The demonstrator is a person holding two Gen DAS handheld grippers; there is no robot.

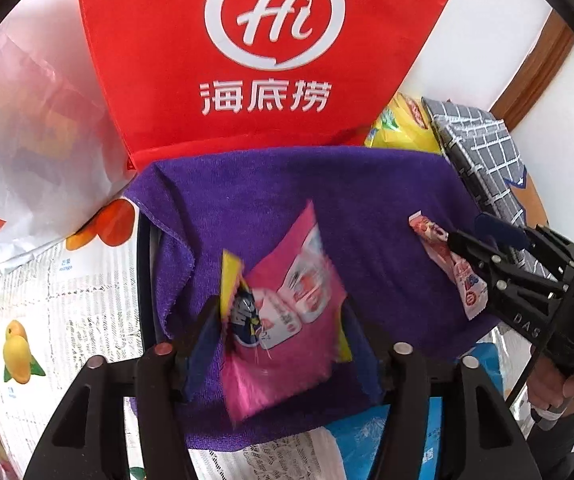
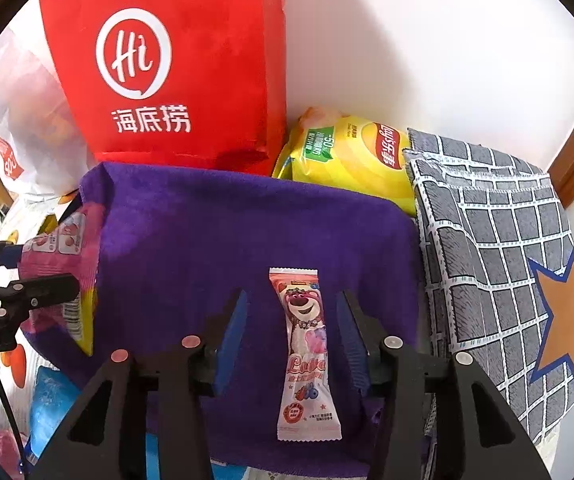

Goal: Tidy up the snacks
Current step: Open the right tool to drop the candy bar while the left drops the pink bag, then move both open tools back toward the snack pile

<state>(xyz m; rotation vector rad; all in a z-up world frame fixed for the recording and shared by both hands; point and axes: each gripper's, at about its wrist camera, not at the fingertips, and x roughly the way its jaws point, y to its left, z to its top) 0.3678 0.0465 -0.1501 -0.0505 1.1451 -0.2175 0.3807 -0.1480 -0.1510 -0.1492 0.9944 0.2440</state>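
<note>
Purple towel (image 2: 215, 232): your open ground is its bare middle, between the pink snack packet (image 2: 61, 248) at its left edge and the bear-print candy stick (image 2: 307, 352) toward its right.
Back: red bag (image 2: 191, 80) and yellow chip bag (image 2: 351, 156) block you at the towel's far edge.
Right: grey checked pouch (image 2: 495, 264) borders the towel.
Left: white plastic bag (image 1: 35, 128) crowds that corner.

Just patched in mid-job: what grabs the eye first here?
The big red bag with a white "Hi" logo stands at the back against the wall. In front of it a purple towel carries a pink snack pack between the left tongs and a bear-printed candy stick lying between the right tongs.
</note>
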